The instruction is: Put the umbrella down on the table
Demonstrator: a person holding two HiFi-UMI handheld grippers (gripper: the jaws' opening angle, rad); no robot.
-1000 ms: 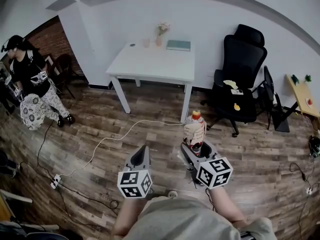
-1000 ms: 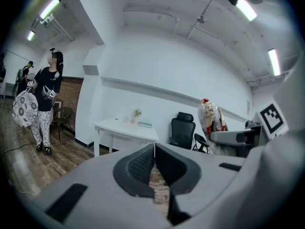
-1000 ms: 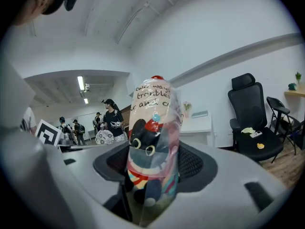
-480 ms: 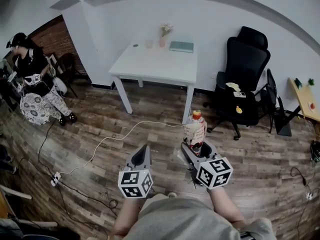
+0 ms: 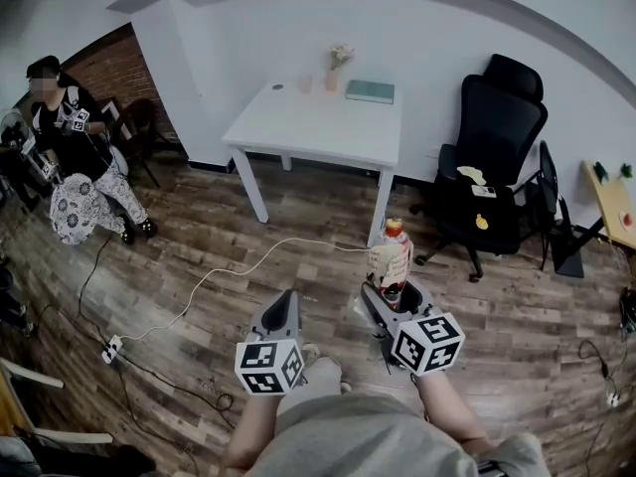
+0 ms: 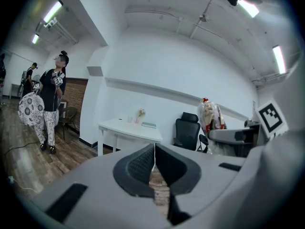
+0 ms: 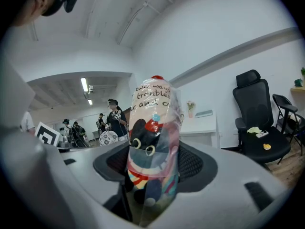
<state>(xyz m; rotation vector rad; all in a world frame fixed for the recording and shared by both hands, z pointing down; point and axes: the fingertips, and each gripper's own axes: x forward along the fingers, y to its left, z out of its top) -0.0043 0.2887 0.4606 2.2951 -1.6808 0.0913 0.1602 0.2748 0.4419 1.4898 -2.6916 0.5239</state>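
Far on your left, a person [image 5: 75,157] stands by the brick wall [image 5: 111,63]. A white cable [image 5: 214,278] lies across the wood floor [image 5: 189,217].

Your left gripper [image 5: 287,304] is held low in front of you. Its two jaws are pressed tight together, and there is nothing between them.

Ahead of you, by the white wall, is the white table [image 5: 298,122]. At its back edge are a small vase of flowers [image 5: 336,68] and a green book [image 5: 370,90].

Your right gripper [image 5: 392,296] is just to the right of the left one. Its jaws are parted just wide enough to squeeze the folded umbrella [image 5: 390,254] from both sides. The umbrella stands up straight out of the jaws. It is in a clear wrap, with a black cat picture and a red tip on top. It is up over the floor, well apart from the table.

To the right of the table is a black office chair [image 5: 492,157] with some small things on its seat. At the far right edge you can see a bit of a wooden desk [image 5: 611,197].
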